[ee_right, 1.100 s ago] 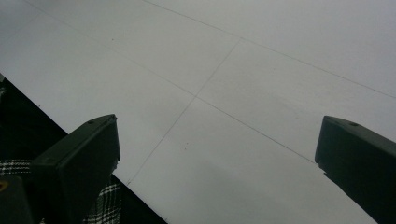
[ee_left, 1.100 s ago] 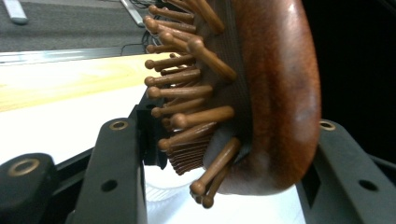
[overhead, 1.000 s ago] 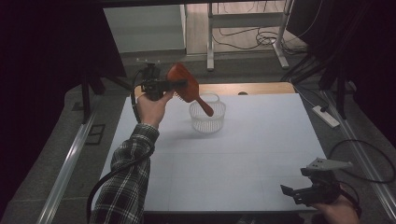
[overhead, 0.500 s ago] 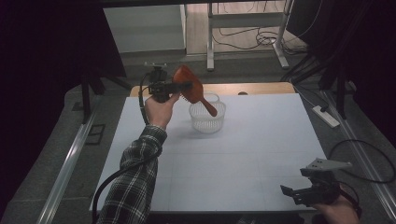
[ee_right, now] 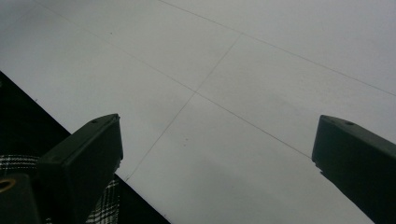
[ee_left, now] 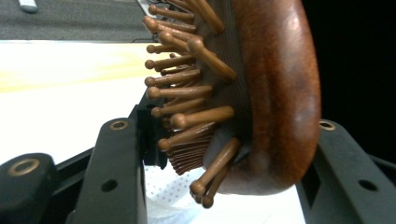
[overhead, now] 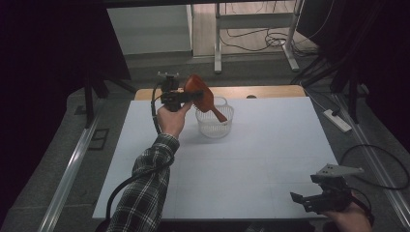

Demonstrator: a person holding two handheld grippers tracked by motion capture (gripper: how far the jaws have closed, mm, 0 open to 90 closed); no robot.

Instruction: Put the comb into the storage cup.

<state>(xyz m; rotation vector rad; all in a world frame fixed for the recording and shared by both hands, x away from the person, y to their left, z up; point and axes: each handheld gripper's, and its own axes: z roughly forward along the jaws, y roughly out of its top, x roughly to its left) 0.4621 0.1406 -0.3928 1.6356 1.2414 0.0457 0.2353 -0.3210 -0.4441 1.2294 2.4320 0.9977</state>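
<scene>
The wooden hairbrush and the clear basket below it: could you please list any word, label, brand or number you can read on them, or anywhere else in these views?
None: no readable text in any view.
Hairbrush, held in the left gripper: plain wood, no marking.
Basket: clear, no label.
Table: bare white, thin lines only.

Place: a lab or recording studio, not a home
Bench: a white board (overhead: 251, 164) laid over a wooden top, its surface marked only by thin seams
Surround: black curtains (overhead: 53, 43) hang at both sides
Floor: grey, with loose cables (overhead: 256, 41) and a power strip (overhead: 337, 121) beside the bench
Frame: pale metal stand legs (overhead: 217, 38) behind, aluminium rails (overhead: 72, 169) along the bench edges
</scene>
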